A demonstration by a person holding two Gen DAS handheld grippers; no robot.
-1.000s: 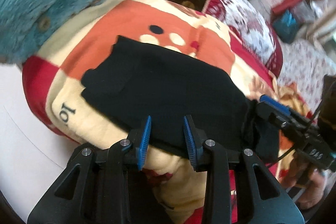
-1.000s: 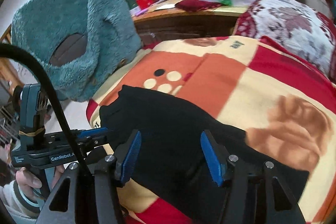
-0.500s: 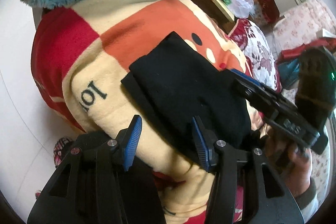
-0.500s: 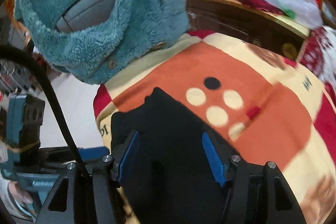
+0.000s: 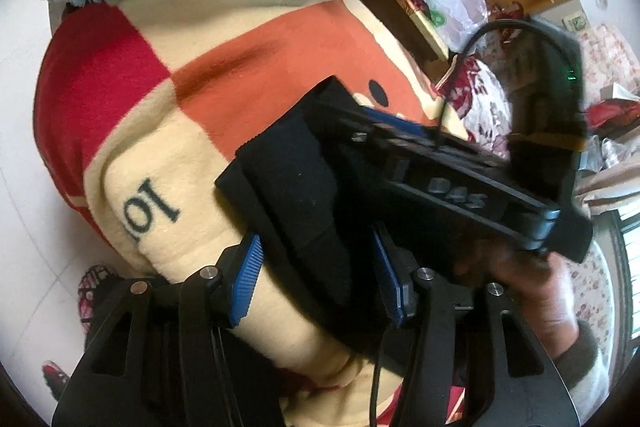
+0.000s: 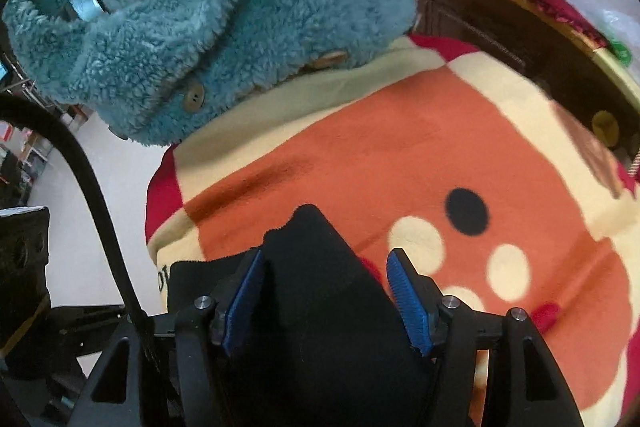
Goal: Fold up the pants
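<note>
The black pants (image 5: 288, 179) lie folded in a narrow stack on a red, orange and cream blanket (image 5: 240, 47). My left gripper (image 5: 318, 277) points down at the stack's near end. Its jaws are opening, the cloth lies between the blue pads, and neither pad presses on it. In the left wrist view the right tool's black body (image 5: 460, 187) reaches across the pants, held by a hand (image 5: 532, 291). My right gripper (image 6: 326, 303) stands over the pants (image 6: 316, 247) near their pointed corner. Its jaws are closing slightly, wide apart, with cloth under them and nothing pinched.
A teal fleece coat (image 6: 240, 7) with buttons hangs just beyond the blanket's (image 6: 400, 147) far edge. A wooden table (image 6: 500, 7) with clutter stands behind. The blanket drops off at the left to a pale floor (image 5: 24, 107), where a patterned slipper (image 5: 96, 287) shows.
Both grippers slid along the pants toward the end near the teal coat and tipped downward. The left jaws widened. The right tool moved across the pants into the left wrist view.
</note>
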